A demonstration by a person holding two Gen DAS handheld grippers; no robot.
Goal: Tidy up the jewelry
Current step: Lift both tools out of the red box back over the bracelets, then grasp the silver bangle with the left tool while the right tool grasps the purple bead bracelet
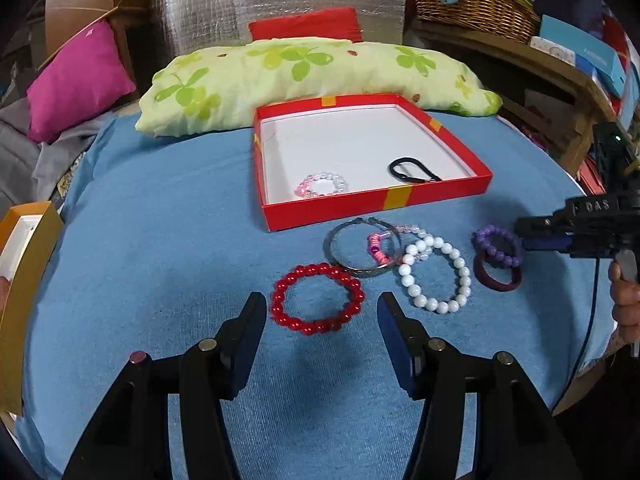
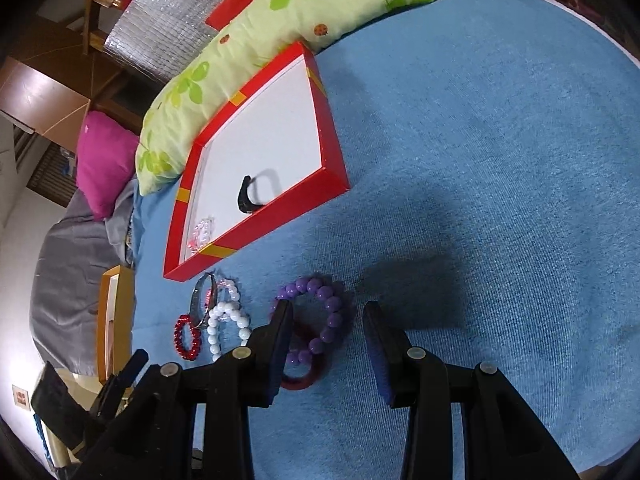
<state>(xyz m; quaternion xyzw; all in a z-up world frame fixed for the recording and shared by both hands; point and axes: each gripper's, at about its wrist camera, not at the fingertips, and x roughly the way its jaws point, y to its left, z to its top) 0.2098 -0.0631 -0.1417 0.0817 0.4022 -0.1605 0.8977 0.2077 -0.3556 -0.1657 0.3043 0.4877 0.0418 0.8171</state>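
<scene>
A red box (image 1: 400,198) with a white floor sits on the blue cloth; inside lie a pink-clear bead bracelet (image 1: 322,185) and a black hair tie (image 1: 414,171). In front of it lie a red bead bracelet (image 1: 318,298), a metal bangle (image 1: 362,252), a pink bead piece (image 1: 378,249), a white bead bracelet (image 1: 436,276), a purple bead bracelet (image 1: 498,246) and a maroon hair tie (image 1: 496,276). My left gripper (image 1: 322,312) is open just before the red bracelet. My right gripper (image 2: 328,320) is open over the purple bracelet (image 2: 332,316) and maroon tie (image 2: 300,380); it also shows in the left wrist view (image 1: 520,236).
A green clover pillow (image 1: 304,76) lies behind the box, with a red cushion (image 1: 304,26) and a magenta cushion (image 1: 76,80) further back. A yellow box (image 1: 24,280) stands at the left edge. A wicker basket (image 1: 472,0) sits on a shelf at right.
</scene>
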